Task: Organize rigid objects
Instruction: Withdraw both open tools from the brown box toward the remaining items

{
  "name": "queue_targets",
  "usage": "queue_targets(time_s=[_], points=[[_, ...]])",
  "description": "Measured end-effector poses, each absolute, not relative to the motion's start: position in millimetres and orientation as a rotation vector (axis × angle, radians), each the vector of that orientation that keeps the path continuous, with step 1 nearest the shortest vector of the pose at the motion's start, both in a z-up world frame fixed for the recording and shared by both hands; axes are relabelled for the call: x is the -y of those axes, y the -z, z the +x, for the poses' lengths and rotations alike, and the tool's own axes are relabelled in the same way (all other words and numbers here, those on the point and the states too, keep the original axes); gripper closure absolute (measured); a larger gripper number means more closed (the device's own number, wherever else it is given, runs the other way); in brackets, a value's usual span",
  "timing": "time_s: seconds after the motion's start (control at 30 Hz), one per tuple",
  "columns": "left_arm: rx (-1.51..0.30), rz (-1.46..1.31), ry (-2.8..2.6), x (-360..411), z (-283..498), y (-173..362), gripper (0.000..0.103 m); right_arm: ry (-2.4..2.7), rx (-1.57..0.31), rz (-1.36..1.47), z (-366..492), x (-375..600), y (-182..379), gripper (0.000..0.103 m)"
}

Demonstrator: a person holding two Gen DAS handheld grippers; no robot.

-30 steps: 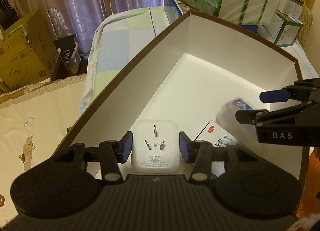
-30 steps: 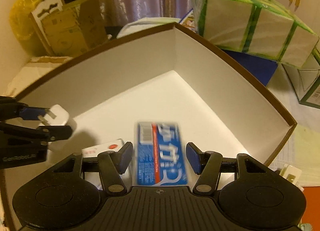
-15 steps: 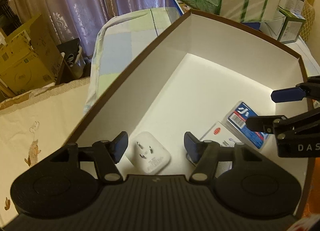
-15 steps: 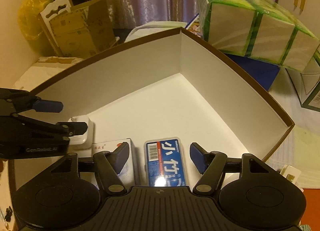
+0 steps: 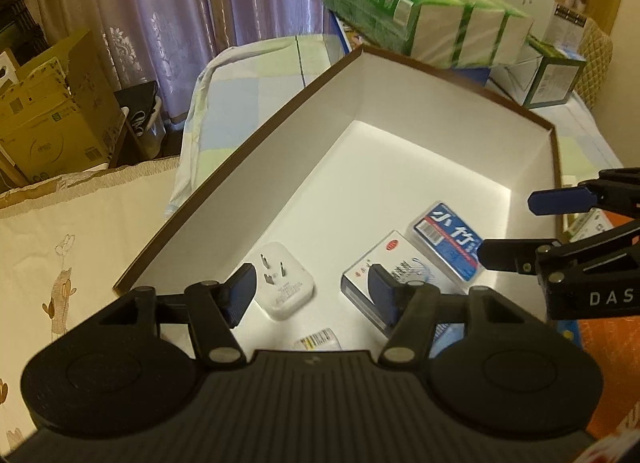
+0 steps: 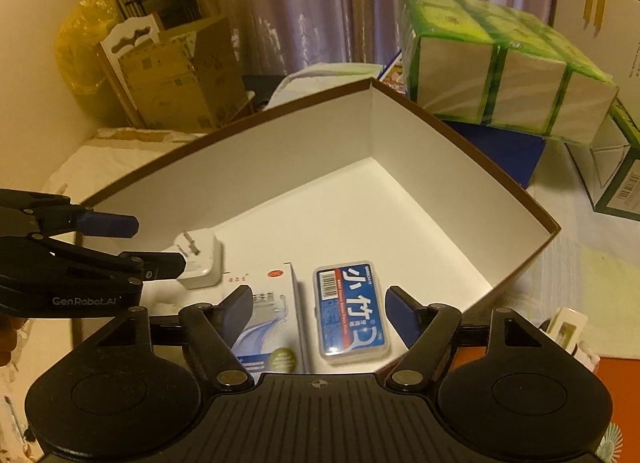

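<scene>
1. Looking down both wrist cameras, I see my left tongs (image 5: 312, 289) and my right tongs (image 6: 318, 309) poised over one corner of a big box (image 5: 256, 167) with white inner walls and a brown rim.
2. My left tongs stand about half open and hold nothing; the blue pads (image 5: 240, 295) are clear of everything below.
3. My right tongs are widening at this moment, and nothing is gripped; in the right wrist view the blue-labelled case (image 6: 350, 309) shows between the pads but lies flat on the box floor, untouched.
4. On the box floor lie three things in a loose row: a white plug adapter (image 5: 282, 281) with its prongs up, a white carton (image 5: 384, 275) with a red seal, and the blue-labelled case (image 5: 450, 241) with a clear plastic shell.
5. From the left wrist camera, the adapter is nearest the long left wall, the carton sits beside it with a gap between, and the case rests just beside the carton on the far side.
6. A small barcoded item (image 5: 318, 339) peeks out at the bottom of that view; I cannot tell what it is.
7. Beyond the box I see a pack of green-wrapped tissue boxes (image 6: 504, 71), cardboard cartons (image 5: 48, 119) and purple curtains (image 5: 180, 3).
8. The box seems to rest on a pastel checked cloth (image 5: 248, 79).
</scene>
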State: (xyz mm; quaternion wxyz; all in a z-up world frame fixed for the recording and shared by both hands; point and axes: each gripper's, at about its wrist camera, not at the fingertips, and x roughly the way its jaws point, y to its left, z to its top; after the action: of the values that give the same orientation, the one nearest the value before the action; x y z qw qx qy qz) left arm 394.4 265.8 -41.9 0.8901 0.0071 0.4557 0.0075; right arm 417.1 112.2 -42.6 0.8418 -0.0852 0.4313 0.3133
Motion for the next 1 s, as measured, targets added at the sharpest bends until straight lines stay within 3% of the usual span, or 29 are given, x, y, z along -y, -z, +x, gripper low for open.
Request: queue_targets(time_s=[1.0], points=[[-0.843,0.013,0.101,-210.8,290.3,0.6,0.045,-0.653,-0.835,-0.092,304.5,-52.1,3.9,0.032]])
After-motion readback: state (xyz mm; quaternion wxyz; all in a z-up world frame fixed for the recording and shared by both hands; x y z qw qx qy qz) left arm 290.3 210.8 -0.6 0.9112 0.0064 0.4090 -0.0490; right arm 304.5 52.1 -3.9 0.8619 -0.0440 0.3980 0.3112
